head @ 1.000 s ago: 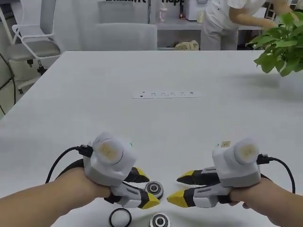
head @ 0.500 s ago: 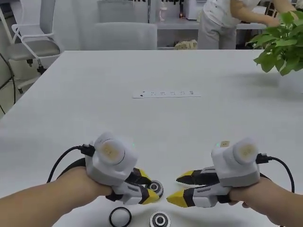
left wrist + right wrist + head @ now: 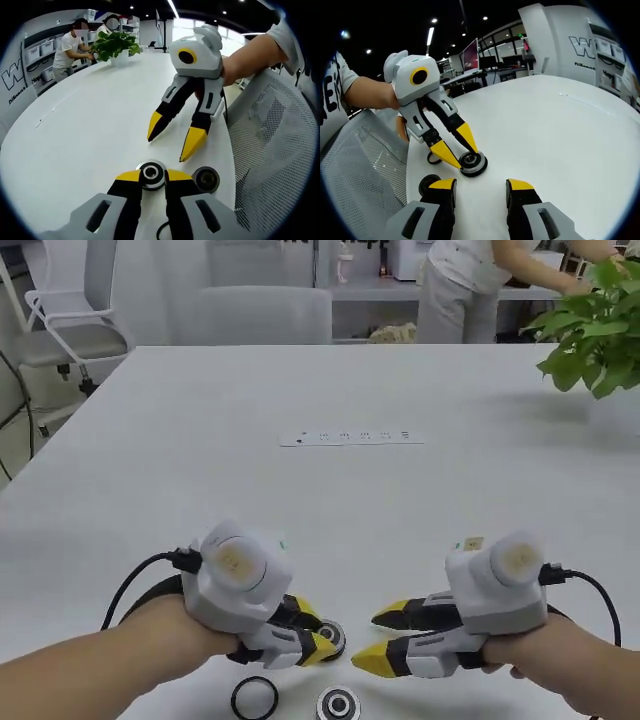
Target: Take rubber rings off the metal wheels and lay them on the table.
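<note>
**Held wheel** (image 3: 328, 637): small metal disc with a silver rim and a dark hub. It lies flat at the 6 o'clock edge of the white tabletop (image 3: 330, 500). The left gripper (image 3: 316, 633) pinches it between yellow-tipped jaws.

**Second wheel** (image 3: 338, 706): same pattern, standing free at 6 o'clock of the held wheel.

**Rubber ring** (image 3: 254, 699): thin black hoop, flat on the tabletop at 7 o'clock of the held wheel, apart from both wheels.

**Right gripper** (image 3: 366, 640): jaws spread and empty, tips just beside the held wheel at its 3 o'clock.
</note>
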Demonstrator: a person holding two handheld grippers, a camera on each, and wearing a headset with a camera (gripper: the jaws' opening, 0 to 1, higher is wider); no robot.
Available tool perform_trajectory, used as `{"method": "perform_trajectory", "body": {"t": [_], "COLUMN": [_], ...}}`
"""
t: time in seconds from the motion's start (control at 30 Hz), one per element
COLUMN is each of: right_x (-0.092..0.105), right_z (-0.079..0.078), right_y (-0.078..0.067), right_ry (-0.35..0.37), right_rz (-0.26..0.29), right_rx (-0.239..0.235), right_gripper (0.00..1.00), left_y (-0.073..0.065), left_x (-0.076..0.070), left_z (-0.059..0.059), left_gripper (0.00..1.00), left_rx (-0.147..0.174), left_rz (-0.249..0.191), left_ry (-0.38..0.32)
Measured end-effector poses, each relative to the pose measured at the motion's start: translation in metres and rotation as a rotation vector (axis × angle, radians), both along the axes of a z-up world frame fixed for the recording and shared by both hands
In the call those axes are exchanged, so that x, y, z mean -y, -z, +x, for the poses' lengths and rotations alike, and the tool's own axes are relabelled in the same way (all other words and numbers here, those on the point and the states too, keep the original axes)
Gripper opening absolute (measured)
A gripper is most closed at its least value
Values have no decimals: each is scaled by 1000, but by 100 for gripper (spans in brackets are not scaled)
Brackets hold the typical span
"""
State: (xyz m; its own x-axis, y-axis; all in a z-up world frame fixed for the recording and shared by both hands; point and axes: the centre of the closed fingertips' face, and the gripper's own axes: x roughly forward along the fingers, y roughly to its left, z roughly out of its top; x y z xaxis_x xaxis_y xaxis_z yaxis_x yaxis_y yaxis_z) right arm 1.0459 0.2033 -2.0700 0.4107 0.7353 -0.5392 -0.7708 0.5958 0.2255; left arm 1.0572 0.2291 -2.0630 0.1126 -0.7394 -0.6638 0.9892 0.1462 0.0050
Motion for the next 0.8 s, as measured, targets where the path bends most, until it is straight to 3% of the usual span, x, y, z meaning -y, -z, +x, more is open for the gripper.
{"method": "perform_trajectory", "body": {"t": [0.27,0.8], "right_x": [-2,-16], "right_z": [0,4], "right_y": [0,-1], "right_ry": [-5,-44], "right_rz": [-5,-14], "right_rx": [-1,6], "right_gripper": [38,37], "left_y": [1,0], "left_x": [-1,-1], "left_z": [4,1], "left_gripper": [7,7], "left_rx": [4,27], "left_rz": [-2,1], "left_ry": [-25,-22]}}
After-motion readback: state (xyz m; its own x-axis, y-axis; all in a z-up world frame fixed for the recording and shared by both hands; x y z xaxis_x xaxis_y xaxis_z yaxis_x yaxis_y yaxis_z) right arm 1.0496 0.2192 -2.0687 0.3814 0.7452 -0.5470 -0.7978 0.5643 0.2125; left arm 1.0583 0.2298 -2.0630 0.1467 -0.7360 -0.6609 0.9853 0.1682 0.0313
